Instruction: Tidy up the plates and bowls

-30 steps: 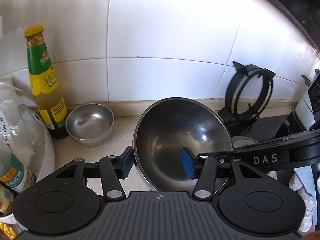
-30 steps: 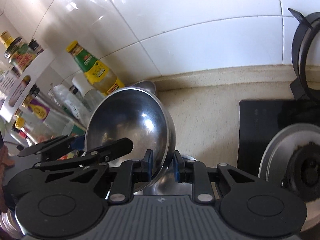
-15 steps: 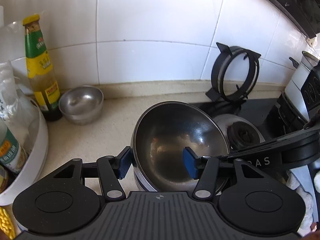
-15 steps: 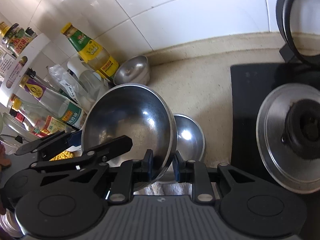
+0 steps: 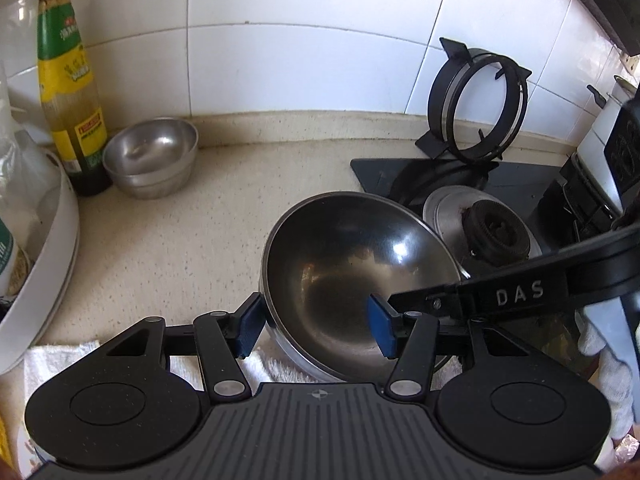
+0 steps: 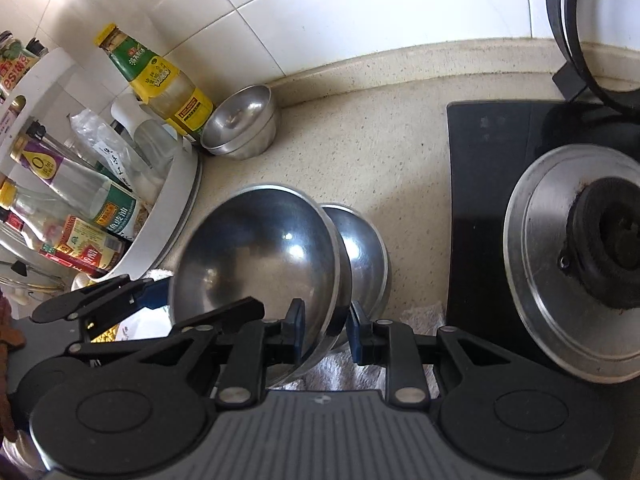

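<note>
Steel gleams across our counter: at far left a small bowl sits by the wall, just beside a green-labelled bottle and well apart from our tools. Our left tool is spread wide, its left pad outside the rim of the large bowl, its right pad inside. Our right tool straddles the opposite rim narrowly; whether it pinches we cannot tell. This large bowl tilts over a second bowl standing on a white towel, left of the burner.
</note>
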The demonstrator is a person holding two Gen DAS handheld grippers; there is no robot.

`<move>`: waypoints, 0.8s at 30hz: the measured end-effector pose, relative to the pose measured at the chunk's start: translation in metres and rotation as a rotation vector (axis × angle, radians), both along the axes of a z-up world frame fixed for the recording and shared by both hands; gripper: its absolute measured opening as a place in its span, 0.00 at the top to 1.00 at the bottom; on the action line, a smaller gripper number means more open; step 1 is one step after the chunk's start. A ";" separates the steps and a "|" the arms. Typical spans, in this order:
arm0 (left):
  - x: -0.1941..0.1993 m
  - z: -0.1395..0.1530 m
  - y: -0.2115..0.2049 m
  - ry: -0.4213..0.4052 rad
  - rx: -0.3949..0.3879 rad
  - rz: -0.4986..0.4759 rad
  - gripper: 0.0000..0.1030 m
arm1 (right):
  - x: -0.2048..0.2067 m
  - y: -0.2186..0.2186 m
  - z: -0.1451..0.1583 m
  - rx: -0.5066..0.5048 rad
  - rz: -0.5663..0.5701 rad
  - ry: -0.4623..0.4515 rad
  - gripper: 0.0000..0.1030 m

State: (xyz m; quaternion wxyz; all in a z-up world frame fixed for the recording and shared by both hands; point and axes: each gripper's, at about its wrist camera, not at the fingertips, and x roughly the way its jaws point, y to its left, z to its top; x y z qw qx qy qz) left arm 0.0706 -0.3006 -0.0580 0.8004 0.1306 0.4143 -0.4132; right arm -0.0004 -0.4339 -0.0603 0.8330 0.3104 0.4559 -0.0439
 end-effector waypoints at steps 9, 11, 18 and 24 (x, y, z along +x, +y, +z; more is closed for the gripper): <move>0.005 0.008 0.009 -0.002 -0.029 0.020 0.33 | -0.009 -0.011 0.019 -0.074 -0.012 -0.021 0.50; 0.006 0.011 0.012 -0.007 -0.034 0.025 0.32 | -0.010 -0.016 0.023 -0.083 -0.019 -0.030 0.50; 0.016 0.018 0.030 0.004 -0.062 0.075 0.30 | -0.003 -0.024 0.039 -0.112 -0.024 -0.060 0.50; 0.025 0.016 0.041 0.035 -0.076 0.127 0.29 | 0.019 -0.015 0.022 -0.081 0.028 -0.031 0.49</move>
